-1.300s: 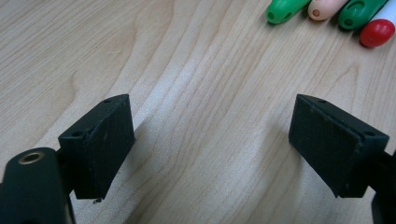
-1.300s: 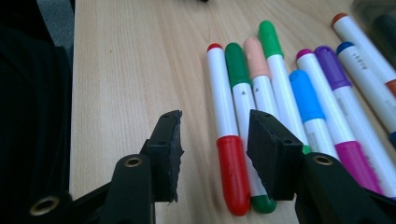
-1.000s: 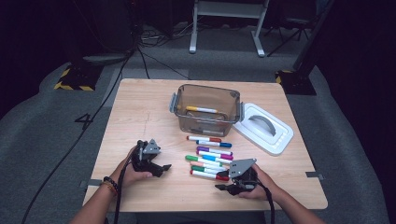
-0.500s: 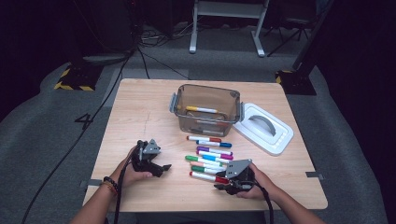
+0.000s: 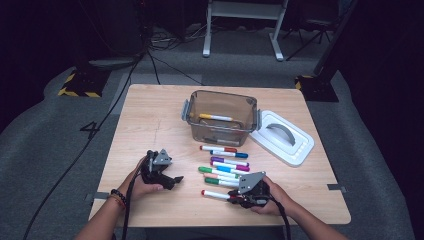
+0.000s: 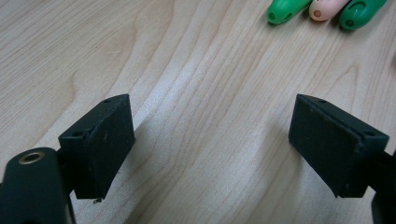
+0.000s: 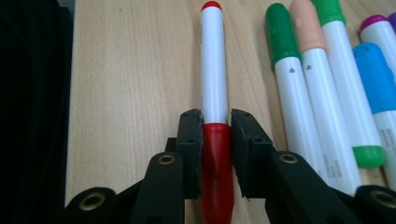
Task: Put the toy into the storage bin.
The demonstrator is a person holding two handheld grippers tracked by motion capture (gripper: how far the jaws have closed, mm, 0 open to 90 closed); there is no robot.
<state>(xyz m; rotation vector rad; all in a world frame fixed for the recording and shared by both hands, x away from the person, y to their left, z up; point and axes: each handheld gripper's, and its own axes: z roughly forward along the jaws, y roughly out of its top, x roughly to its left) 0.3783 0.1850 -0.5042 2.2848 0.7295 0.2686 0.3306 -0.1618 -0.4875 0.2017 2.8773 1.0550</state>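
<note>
The right tool [image 7: 217, 128] has just closed, gripping the red marker [image 7: 214, 84] between its jaws.

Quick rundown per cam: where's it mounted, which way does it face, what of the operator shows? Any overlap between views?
High view: fixed above the person's side, looking forward and down on the table; both forearms, left gripper, right gripper.
Left gripper view: rides the left gripper, facing down at bare wood; jaws wide apart.
Right gripper view: rides the right gripper, looking along the red marker its jaws clamp.
Shared: the green marker lies in both gripper views.
</note>
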